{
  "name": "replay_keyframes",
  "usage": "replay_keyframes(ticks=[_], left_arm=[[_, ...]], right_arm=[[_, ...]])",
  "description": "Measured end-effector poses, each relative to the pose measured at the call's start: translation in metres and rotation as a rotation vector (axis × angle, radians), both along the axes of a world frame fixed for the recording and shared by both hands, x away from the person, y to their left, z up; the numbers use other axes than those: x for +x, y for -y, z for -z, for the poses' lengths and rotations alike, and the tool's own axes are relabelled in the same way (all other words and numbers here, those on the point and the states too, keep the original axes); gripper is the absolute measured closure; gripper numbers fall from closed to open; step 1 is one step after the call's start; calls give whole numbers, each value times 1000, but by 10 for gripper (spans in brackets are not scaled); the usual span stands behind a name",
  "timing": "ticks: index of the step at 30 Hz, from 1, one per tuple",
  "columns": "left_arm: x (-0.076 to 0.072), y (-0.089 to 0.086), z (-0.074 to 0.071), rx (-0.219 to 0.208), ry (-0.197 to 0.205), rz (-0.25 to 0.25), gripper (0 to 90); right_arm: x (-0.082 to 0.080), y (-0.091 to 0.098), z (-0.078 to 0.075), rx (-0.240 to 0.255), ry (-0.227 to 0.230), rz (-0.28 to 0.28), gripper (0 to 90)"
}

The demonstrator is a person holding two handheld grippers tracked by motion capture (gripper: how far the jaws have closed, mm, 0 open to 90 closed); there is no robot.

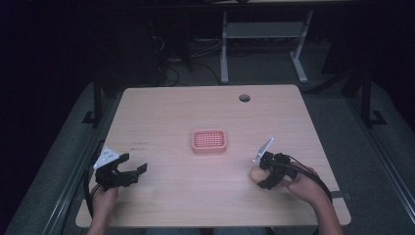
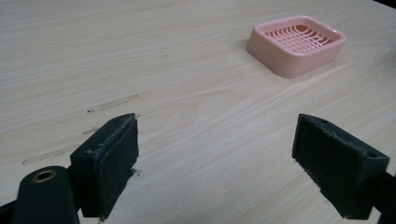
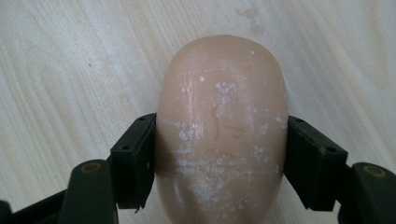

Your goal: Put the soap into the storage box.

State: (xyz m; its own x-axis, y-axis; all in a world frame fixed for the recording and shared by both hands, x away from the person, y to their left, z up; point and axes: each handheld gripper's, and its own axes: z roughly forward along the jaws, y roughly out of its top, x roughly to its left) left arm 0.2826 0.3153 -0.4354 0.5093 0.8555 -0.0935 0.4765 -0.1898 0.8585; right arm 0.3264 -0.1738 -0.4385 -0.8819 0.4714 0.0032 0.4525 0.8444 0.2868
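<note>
A pale wooden table point(image 1: 161, 112) stood in a dark room, a pink slotted plastic soap dish point(image 1: 209, 141) at centre frame. At lower right, the right gripper point(image 3: 219, 154) clasped a beige oval soap bar point(image 3: 222, 116) between its jaws. At lower left, the left gripper point(image 2: 215, 158) gaped, holding nothing.

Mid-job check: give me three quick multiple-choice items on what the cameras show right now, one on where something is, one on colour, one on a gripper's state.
1. Where is the soap dish?
A. near the middle of the table
B. at the far left corner
C. under the left gripper

2. What colour is the dish?
A. blue
B. pink
C. black

3. What is the right gripper doing?
A. hanging open over bare wood
B. shut with nothing in it
C. closed on the soap bar

Answers:
1 A: the high view shows it mid-table, between the two grippers.
2 B: its pink grid shows in the left gripper view.
3 C: in the right gripper view both pads press the bar's sides.
</note>
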Motion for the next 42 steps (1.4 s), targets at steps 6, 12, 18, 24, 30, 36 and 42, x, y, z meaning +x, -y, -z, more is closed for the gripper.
replay_keyframes(ticks=[6, 12, 18, 24, 30, 36, 42], left_arm=[[0, 0, 0, 3, -3, 0, 142], [0, 0, 0, 3, -2, 2, 142], [0, 0, 1, 1, -3, 3, 142], [0, 0, 1, -4, -3, 0, 142], [0, 0, 0, -3, -3, 0, 142], [0, 0, 0, -5, -2, 0, 142], [0, 0, 0, -8, 0, 0, 143]], right_arm=[[4, -2, -8, 2, 14, -17, 318], [10, -3, -14, 33, 9, -20, 318], [19, -4, -20, 43, 10, -25, 318], [30, -8, -28, 69, 17, -40, 318], [38, -13, -32, 84, 9, -47, 318], [45, -18, -35, 80, 14, -57, 318], [52, -23, -39, 87, 8, -59, 318]])
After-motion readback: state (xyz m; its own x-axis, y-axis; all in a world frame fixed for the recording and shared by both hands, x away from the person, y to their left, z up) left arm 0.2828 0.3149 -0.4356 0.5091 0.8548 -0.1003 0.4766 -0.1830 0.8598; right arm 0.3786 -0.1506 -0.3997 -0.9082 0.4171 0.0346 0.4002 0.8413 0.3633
